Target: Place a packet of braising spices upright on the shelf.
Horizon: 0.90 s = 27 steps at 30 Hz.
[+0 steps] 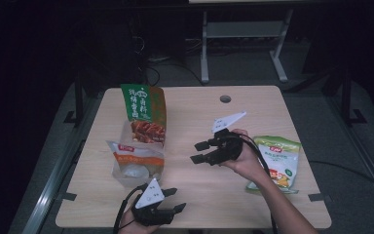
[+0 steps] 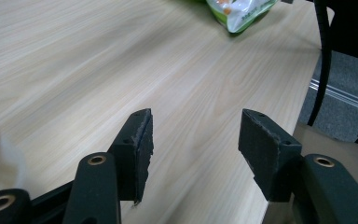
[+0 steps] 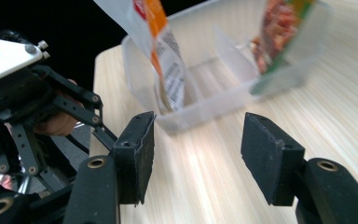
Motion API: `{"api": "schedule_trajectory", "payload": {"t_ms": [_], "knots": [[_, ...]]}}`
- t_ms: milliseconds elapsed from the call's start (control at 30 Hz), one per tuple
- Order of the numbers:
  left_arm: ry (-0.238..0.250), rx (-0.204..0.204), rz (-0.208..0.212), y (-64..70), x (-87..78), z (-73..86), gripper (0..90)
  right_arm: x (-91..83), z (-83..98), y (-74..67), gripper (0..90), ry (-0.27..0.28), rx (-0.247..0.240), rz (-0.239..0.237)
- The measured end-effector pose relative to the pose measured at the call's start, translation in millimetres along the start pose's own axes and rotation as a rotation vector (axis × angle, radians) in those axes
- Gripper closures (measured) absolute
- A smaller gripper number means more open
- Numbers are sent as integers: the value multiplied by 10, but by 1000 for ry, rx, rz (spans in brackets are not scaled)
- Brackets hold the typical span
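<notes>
Left side of bench (image 1: 199,105): clear bin (image 1: 118,179) with two snack bags standing in it. The tall green bag (image 1: 143,103) is at the far end and the white-and-orange bag (image 1: 132,155) at the near end. Both are upright, long axes vertical, leaning slightly.

Left gripper (image 1: 175,200), near edge of bench, just in front of the bin. Jaws parted moderately wide, nothing between them. Its own view shows bare wood past the pads (image 2: 142,144). The jaws point right across the bench toward the loose bag (image 2: 239,11).

Centre: right gripper (image 1: 196,152). Jaws likewise apart and empty, aimed left at the bin wall (image 3: 205,111), well short of it.

Right side: the loose green-and-white bag (image 1: 276,161) lies flat on the bench, just beside the right hand, on the wrist side, behind the jaws. Its long axis runs roughly far-to-near, green top band at the far end.

Judgement: this bag is next for the bin. The right hand is much the nearer, but its jaws face away from the bag. The wrist must swing round to the right, jaws set across the short width.
</notes>
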State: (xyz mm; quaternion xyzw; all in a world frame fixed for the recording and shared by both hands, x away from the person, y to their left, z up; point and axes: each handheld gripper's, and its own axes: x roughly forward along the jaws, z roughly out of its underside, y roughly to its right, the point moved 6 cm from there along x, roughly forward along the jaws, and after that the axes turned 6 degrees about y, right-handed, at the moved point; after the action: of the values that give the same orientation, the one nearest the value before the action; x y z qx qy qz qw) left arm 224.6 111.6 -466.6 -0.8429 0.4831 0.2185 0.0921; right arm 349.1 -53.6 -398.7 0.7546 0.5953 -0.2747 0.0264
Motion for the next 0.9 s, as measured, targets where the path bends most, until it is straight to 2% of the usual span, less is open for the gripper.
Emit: {"api": "schedule_trajectory", "payload": {"t_ms": [300, 433, 500, 900], "knots": [[5, 10, 23, 83, 158, -104, 429, -545, 211, 144, 414, -7, 50, 122], [-5, 36, 32, 91, 220, -140, 424, -759, 319, 233, 410, -12, 77, 176], [8, 25, 34, 106, 258, -164, 422, -854, 386, 297, 405, -16, 88, 208], [7, 30, 45, 112, 409, -230, 413, -1388, 869, 640, 398, -63, 222, 390]]}}
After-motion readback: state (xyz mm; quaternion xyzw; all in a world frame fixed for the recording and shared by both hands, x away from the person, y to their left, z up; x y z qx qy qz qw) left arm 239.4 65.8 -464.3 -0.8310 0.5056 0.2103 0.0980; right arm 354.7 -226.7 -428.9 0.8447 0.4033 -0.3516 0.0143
